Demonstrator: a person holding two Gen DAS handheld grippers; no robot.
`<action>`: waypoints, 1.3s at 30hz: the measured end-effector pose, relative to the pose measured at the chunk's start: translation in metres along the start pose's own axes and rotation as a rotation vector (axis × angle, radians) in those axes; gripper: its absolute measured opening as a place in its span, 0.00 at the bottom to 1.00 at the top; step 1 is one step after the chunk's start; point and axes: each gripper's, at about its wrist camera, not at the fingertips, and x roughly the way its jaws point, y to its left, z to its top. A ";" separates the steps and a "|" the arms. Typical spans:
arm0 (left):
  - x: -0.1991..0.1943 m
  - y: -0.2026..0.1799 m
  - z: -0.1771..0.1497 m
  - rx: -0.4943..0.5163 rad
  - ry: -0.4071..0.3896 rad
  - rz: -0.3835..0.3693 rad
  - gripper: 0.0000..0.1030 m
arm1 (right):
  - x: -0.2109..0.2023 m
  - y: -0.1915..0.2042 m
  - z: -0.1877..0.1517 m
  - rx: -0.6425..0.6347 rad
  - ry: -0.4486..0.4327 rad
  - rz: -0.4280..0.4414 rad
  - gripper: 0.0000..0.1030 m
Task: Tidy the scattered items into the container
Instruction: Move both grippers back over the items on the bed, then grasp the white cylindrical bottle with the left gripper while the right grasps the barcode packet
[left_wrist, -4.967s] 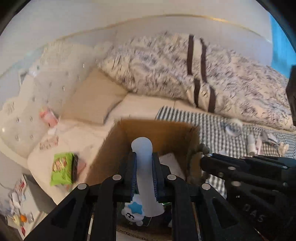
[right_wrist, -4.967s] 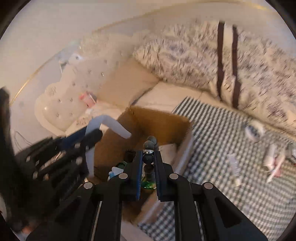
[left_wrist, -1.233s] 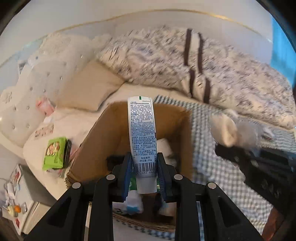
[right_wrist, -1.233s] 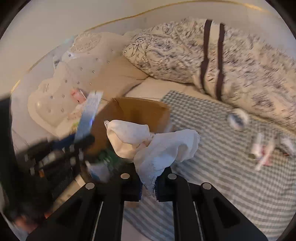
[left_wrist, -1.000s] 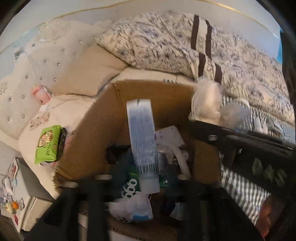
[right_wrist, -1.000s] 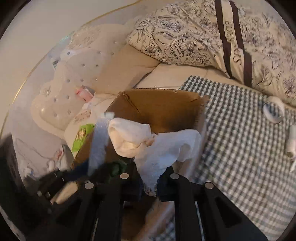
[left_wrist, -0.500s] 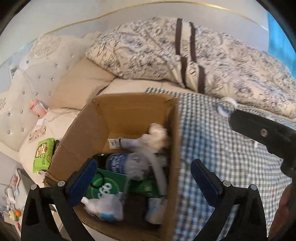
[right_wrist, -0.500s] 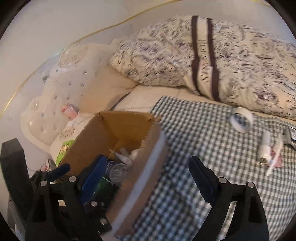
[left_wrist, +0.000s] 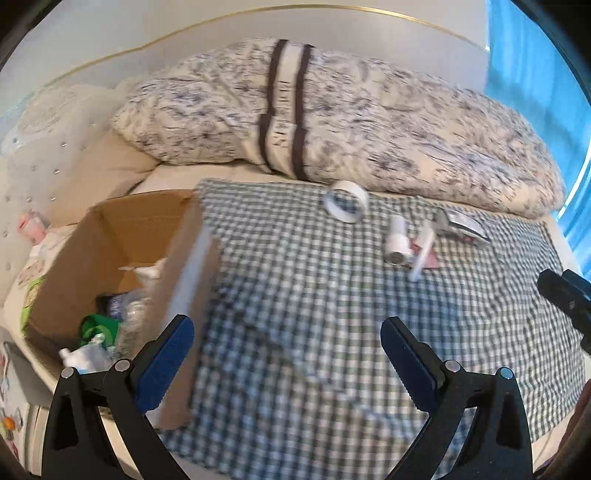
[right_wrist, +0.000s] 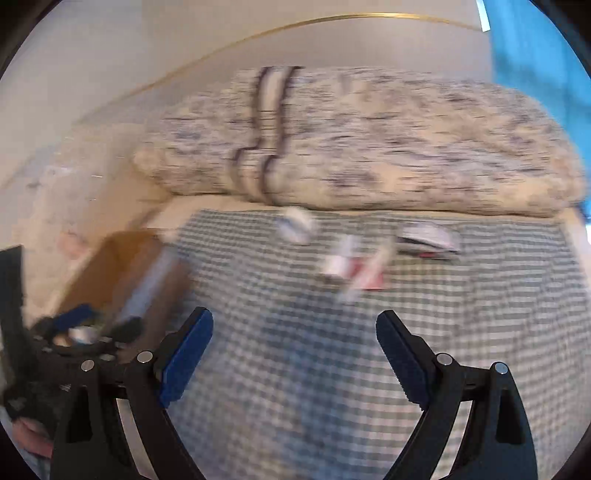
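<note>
The cardboard box stands at the left of the bed and holds bottles, a green packet and white items. My left gripper is open and empty over the checked cloth, just right of the box. My right gripper is open and empty too, further right, and its black finger shows at the left wrist view's edge. On the cloth beyond lie a white tape roll, a small white bottle, a thin white tube and a foil packet. The right wrist view is blurred, showing the box and the tape roll.
A bulky patterned duvet lies along the far side of the cloth. A tufted headboard and a beige pillow sit behind the box. A blue curtain hangs at the far right. The bed's near edge runs under the grippers.
The left gripper let go of the tube and the right let go of the white cloth at the box. Both opened wide and swung right, away from the box, over the checked cloth.
</note>
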 end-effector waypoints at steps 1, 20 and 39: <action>0.005 -0.010 0.003 0.008 0.009 -0.010 1.00 | -0.001 -0.014 0.001 0.009 0.004 -0.033 0.88; 0.203 -0.125 0.089 0.059 0.169 0.014 1.00 | 0.117 -0.142 0.057 0.125 0.140 -0.112 0.88; 0.300 -0.146 0.086 -0.003 0.220 -0.089 0.96 | 0.287 -0.152 0.075 0.030 0.270 -0.261 0.88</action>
